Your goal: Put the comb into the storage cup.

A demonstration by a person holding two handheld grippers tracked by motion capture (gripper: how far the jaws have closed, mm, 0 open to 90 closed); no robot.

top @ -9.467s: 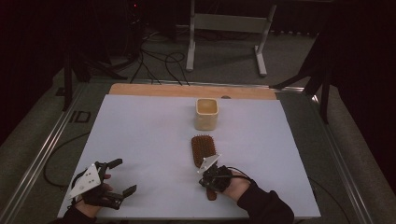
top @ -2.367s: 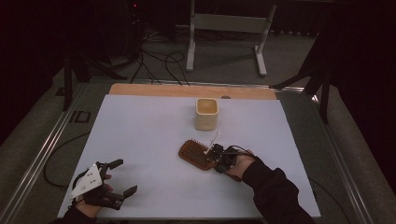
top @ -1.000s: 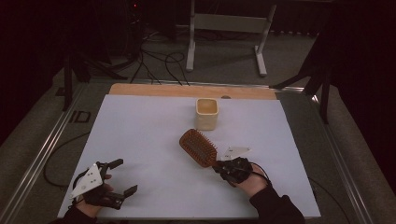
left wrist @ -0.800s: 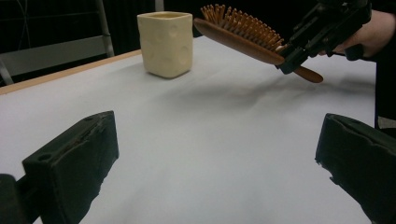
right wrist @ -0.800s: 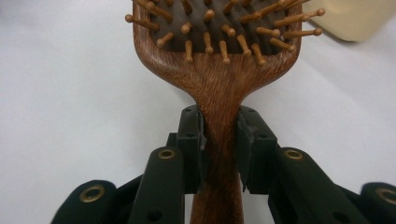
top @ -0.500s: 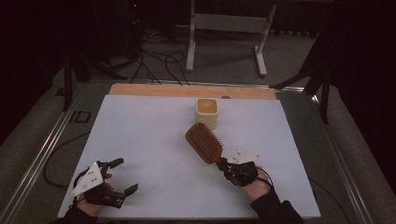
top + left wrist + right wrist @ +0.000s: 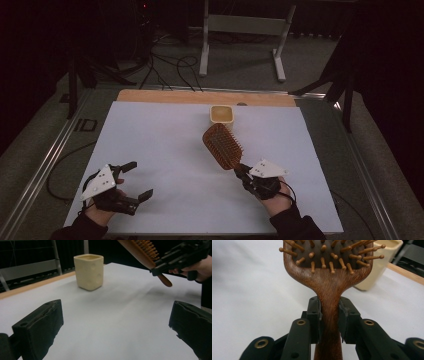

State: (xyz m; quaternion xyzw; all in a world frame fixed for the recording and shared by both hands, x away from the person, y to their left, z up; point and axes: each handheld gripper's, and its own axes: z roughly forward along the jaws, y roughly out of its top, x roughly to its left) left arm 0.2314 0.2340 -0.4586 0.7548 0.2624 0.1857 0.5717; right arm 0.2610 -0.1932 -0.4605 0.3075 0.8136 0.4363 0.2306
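While the right gripper (image 7: 243,172) clamped the wooden handle of the hairbrush (image 7: 223,146), both of its black pads pressed against the neck just below the head, as the right gripper view showed plainly. That view cut off the top of the brush head, so the upper rows of bristles lay beyond the frame, and the handle's lower end disappeared between the jaws. From above, the brush was lifted off the white table sheet (image 7: 165,140), head tilted away from the person toward the cream cup (image 7: 222,114), bristles facing up and toward the camera. How high it sat above the sheet could not be judged. The cup stood near the far edge of the sheet, apart from the brush; its inside was too dim to make out.

The left gripper (image 7: 135,181) rested at the near left of the sheet, jaws spread wide with nothing between them. In the left gripper view, only the butt of the handle and a slice of the brush head showed at the upper right, the rest cropped by the frame.
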